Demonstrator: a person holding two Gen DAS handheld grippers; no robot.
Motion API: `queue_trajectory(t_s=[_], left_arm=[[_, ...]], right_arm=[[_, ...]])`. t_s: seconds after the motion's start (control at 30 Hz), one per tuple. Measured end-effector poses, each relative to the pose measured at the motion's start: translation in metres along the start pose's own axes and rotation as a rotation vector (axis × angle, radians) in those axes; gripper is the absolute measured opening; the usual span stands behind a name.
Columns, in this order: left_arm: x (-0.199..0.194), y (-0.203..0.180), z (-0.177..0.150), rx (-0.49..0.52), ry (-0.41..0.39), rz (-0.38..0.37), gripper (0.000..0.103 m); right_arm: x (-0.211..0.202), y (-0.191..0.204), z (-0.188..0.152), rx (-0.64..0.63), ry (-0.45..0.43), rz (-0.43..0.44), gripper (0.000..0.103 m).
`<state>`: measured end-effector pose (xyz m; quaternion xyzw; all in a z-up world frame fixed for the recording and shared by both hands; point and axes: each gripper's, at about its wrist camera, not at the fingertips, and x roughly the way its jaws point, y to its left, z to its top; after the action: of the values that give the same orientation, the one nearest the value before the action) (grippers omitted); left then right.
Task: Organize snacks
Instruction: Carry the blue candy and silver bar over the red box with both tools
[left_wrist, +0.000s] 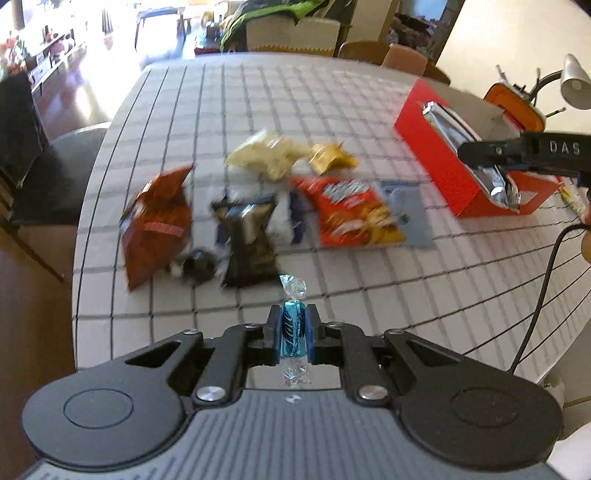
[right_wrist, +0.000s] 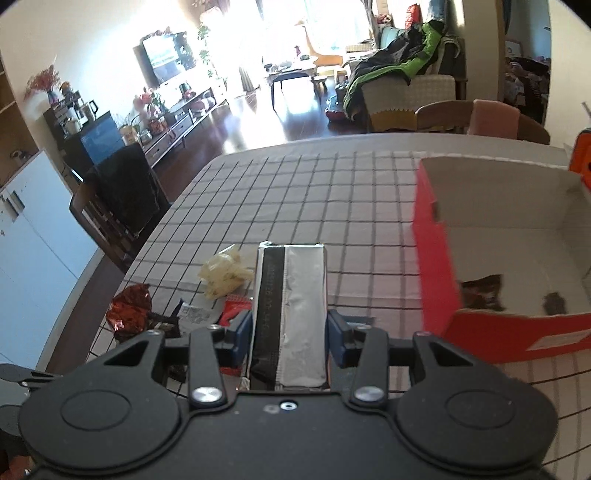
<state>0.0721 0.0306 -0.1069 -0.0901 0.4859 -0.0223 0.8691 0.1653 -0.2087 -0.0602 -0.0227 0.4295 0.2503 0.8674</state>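
Our right gripper (right_wrist: 289, 334) holds a silver foil packet (right_wrist: 295, 317) clamped upright between its blue pads, while our left gripper (left_wrist: 291, 332) is closed tight on a small blue wrapped candy (left_wrist: 292, 330), its twisted clear ends sticking out above and below the jaws. Both loads seem bound for the open red box (right_wrist: 436, 258), which sits on the checked tablecloth (right_wrist: 314, 192) just to the right of the foil packet and already has a couple of dark wrappers on its floor. To do this step well, we judge we should carry the packet clear over the near red wall before letting go, so its long body does not catch the rim, and lower it flat into the bare white part of the floor. The candy is light and slippery; we should keep the grip firm until it is over the box. In the left wrist view the box (left_wrist: 439, 173) lies well off to the right, beyond the loose pile of chip bags (left_wrist: 354, 214) between us and it.
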Motion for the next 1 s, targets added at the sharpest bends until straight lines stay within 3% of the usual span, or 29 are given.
queue_trajectory(t_s=[0.5,1.0], left_arm=[[-0.006,-0.107,0.082,0.082,-0.126,-0.057,0.012],[0.047,-0.223,0.162,0.14,-0.123,-0.113,0.012]], right_arm=[[-0.053,-0.097,0.027,0.027,-0.084,-0.109,0.042],[-0.056,-0.21,0.04,0.068,-0.054,-0.21,0.042]])
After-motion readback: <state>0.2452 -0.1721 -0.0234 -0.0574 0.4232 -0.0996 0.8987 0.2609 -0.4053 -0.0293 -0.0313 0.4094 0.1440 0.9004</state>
